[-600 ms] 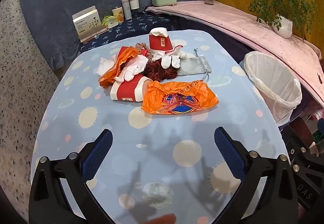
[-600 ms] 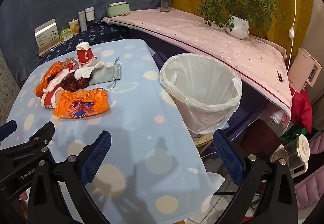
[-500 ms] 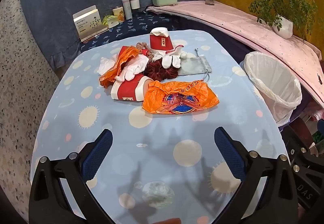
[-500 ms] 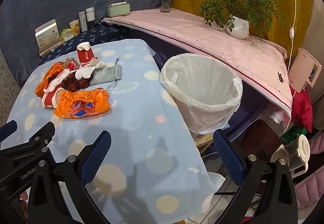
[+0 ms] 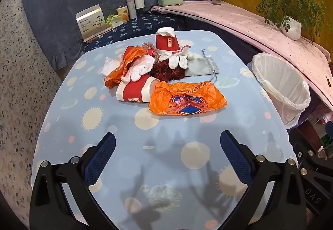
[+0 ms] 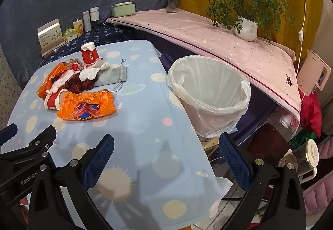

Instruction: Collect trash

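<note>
A heap of trash lies mid-table: an orange plastic bag (image 5: 187,98) (image 6: 86,106) at the front, a red-and-white paper cup (image 5: 135,91) on its side beside it, and a second cup (image 5: 167,41) upside down at the back. Around them lie another crumpled orange bag (image 5: 124,63), white gloves (image 5: 140,67), a dark red scrunchie (image 5: 166,72) and a grey pouch (image 5: 200,67). A white-lined bin (image 6: 210,94) (image 5: 281,88) stands off the table's right edge. My left gripper (image 5: 167,146) hangs open over the near tablecloth, nothing in it. My right gripper (image 6: 166,146) is open over the table's right edge, near the bin.
The table (image 5: 93,142) wears a light blue cloth with sun and planet prints. Behind it a dark blue shelf holds a card stand (image 5: 92,21), tins and bottles (image 5: 133,7). A pink-covered ledge (image 6: 208,36) with a potted plant (image 6: 246,28) and a flower vase (image 6: 172,1) runs along the right.
Both views have shifted only slightly; the heap and the bin sit a touch lower in the frames. Both grippers stay open and nothing on the table has moved.
</note>
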`<state>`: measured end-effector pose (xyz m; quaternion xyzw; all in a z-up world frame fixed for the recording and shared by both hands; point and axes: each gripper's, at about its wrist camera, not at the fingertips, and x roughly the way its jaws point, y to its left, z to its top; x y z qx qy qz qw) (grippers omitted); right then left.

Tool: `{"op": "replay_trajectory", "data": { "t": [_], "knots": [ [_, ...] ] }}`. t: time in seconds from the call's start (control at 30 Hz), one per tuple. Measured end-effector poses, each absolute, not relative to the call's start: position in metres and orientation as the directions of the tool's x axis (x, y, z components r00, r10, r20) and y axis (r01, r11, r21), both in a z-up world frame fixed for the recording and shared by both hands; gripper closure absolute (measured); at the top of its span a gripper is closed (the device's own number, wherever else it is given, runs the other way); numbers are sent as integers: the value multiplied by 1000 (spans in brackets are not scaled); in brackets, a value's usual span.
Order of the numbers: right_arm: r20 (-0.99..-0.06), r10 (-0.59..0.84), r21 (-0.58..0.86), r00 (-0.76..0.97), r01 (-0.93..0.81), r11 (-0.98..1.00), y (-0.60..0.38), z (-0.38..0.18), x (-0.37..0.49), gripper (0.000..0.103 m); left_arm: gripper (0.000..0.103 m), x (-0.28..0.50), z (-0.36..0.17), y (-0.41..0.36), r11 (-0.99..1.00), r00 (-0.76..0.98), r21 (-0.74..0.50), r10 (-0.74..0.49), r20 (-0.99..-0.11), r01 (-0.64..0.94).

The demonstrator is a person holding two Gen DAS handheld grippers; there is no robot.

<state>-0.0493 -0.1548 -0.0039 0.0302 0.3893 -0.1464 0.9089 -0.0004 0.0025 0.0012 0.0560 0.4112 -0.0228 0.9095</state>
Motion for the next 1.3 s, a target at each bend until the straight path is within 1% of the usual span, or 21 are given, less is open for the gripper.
{"op": "replay_trajectory", "data": {
  "t": [0.87, 1.3],
  "knots": [
    [-725, -232, -60, 649, 277, 959, -146, -11, -43, 7, 7, 4, -9, 22, 995, 650, 85, 30, -759, 54],
    [-723, -233, -59, 651, 277, 959, -149, -9, -40, 7, 7, 7, -6, 19, 993, 655, 91, 23, -755, 69]
  ]
}}
